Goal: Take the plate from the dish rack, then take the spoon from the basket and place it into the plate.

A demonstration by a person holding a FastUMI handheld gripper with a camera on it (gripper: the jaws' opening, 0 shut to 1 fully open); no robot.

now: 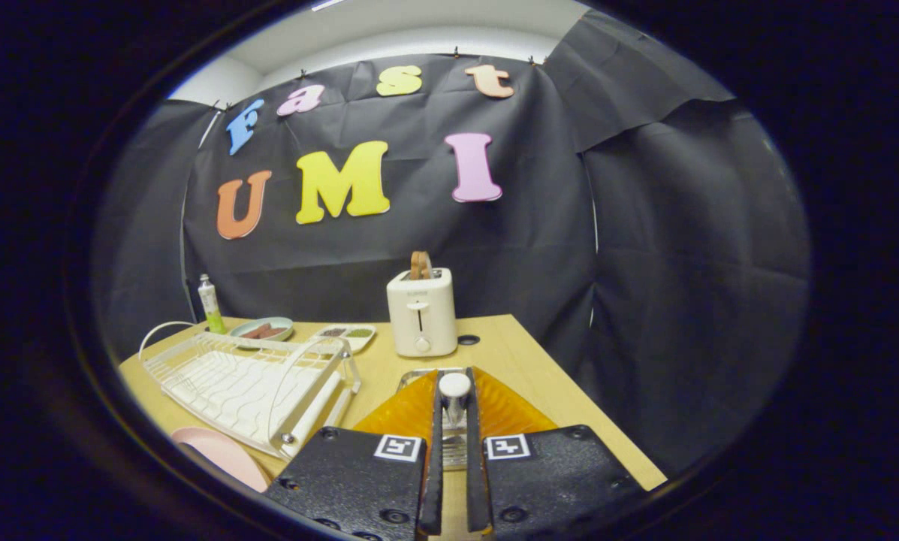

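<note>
Starting at the far left with a white wire dish rack (pixel 246 383), lying on the light wooden table (pixel 539 391) with a looped handle at each end and nothing standing in its slots. Just behind its back corner, a small green-and-white tube (pixel 210 304), upright against the black cloth wall.

Down in front of the rack's near edge, the task's round pale pink plate (pixel 224 454), flat on the table and out of the rack, partly cut off, off to the left of the fingers.

Further back, past the rack: a shallow grey-green dish (pixel 263 328) with some reddish-brown pieces in it, then right beside it a small white rectangular tray (pixel 348 334) with a brownish heap and a greenish heap. Can't tell what either food actually is.

Middle of the table, well beyond the fingers: a cream two-slot toaster (pixel 421 312) with a brown slice of bread (pixel 420 264) poking out of the top. A dark round hole (pixel 468 340) in the tabletop just to its right.

Then the gripper (pixel 454 421) itself: fingers drawn in tight, nearly parallel, pinching the white round-tipped spoon (pixel 454 385) from both sides. Handle end sticking up between the fingertips, the rest hidden down in the gap. Right under and ahead of the fingers, a translucent orange ribbed basket (pixel 400 409), fanning out to both sides.
</note>
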